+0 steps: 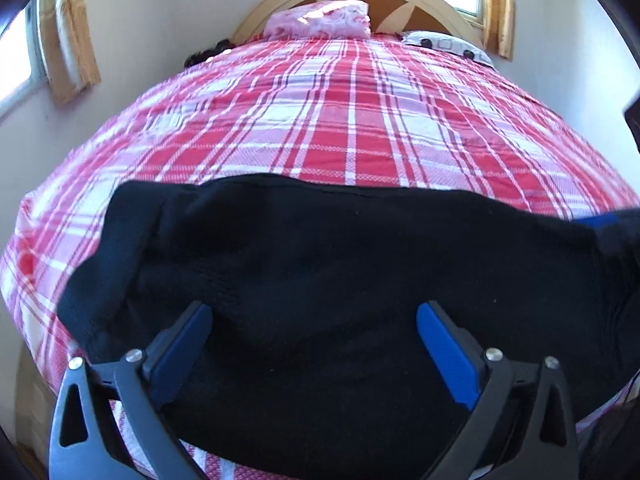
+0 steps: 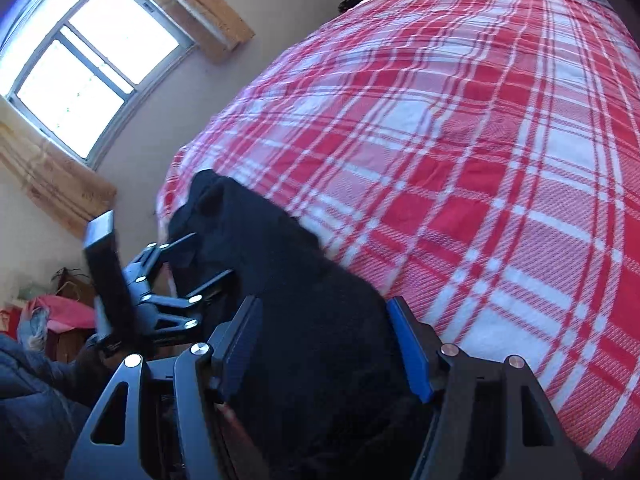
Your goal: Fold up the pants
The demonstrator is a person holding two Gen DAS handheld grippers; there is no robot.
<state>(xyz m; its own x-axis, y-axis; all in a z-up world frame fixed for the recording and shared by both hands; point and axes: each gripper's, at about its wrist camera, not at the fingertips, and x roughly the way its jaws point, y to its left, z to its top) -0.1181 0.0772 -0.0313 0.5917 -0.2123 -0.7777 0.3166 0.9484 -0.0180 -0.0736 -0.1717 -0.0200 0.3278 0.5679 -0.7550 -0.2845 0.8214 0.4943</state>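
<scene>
The black pants point(image 1: 340, 264) lie in a wide band across the near end of the bed, with a folded edge running along their far side. My left gripper point(image 1: 314, 316) hovers over them with its blue pads far apart, and cloth lies under the gap, not pinched. In the right wrist view the pants point(image 2: 320, 340) run from the bed's near-left corner toward me. My right gripper point(image 2: 324, 320) is open over them, both pads clear of the cloth. The left gripper point(image 2: 200, 260) shows at the pants' far end.
A red and white plaid bedspread point(image 1: 340, 120) covers the bed. A pink pillow point(image 1: 320, 20) and a patterned pillow point(image 1: 444, 44) lie by the headboard point(image 1: 420, 8). A curtained window point(image 2: 88, 64) is on the left wall. Clutter point(image 2: 60, 312) sits on the floor left of the bed.
</scene>
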